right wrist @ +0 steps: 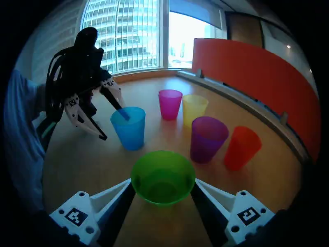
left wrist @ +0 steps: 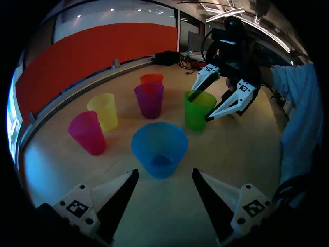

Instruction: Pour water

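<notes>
Bottom centre of the right gripper view, the translucent green plastic cup (right wrist: pixel 163 177) sits between my right gripper (right wrist: pixel 163 184) fingers. They hug its sides, but I can't tell if they're squeezing. Low in the left gripper view, my left gripper (left wrist: pixel 165 172) is spread wide around the translucent blue plastic cup (left wrist: pixel 159 148), probably lining up so one cup can pour into the other. Can't see water clearly in either.

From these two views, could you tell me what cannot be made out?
Left gripper view: the orange cup is partly hidden behind the purple cup.
Right gripper view: whether the green cup holds water is too dim to tell.
Left gripper view: the sleeve is cut off by the edge.
</notes>
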The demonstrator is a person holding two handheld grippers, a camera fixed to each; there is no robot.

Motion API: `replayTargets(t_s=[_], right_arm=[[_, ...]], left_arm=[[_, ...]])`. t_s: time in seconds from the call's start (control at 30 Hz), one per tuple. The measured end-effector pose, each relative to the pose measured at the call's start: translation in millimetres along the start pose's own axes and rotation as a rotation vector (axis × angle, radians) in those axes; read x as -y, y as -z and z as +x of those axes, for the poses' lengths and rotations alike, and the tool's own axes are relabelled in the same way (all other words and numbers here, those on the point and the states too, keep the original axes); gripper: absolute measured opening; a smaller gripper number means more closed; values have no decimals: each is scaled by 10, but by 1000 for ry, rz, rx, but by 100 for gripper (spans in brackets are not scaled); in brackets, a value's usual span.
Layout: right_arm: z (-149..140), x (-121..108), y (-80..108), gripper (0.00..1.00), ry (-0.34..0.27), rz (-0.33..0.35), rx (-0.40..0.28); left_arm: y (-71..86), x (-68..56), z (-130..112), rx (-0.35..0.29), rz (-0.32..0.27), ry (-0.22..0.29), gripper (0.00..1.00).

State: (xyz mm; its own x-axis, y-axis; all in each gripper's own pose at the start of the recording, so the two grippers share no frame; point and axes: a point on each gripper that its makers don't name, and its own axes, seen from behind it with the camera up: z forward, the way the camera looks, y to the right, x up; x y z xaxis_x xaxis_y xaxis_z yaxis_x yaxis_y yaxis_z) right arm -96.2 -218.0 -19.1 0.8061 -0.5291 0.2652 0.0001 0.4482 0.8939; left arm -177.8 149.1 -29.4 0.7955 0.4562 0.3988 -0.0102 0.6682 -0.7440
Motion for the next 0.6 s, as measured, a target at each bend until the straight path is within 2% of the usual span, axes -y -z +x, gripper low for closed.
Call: replayTargets(t_s=[0.1, 0.17, 0.37, 0.6], right_arm=[[4, -11, 18, 98, -8, -9, -5], [-27, -20, 43, 100, -9, -18, 2], [-175, 3, 192, 100, -6, -48, 19], [-260, -2, 461, 100, -43, -99, 0]], left_arm=[[24, -2, 3, -3, 6, 8, 98], [48, -3, 9, -8, 11, 14, 98], [168, -2, 57, -41, 38, 34, 97], [329, 49, 95, -85, 95, 58, 98]])
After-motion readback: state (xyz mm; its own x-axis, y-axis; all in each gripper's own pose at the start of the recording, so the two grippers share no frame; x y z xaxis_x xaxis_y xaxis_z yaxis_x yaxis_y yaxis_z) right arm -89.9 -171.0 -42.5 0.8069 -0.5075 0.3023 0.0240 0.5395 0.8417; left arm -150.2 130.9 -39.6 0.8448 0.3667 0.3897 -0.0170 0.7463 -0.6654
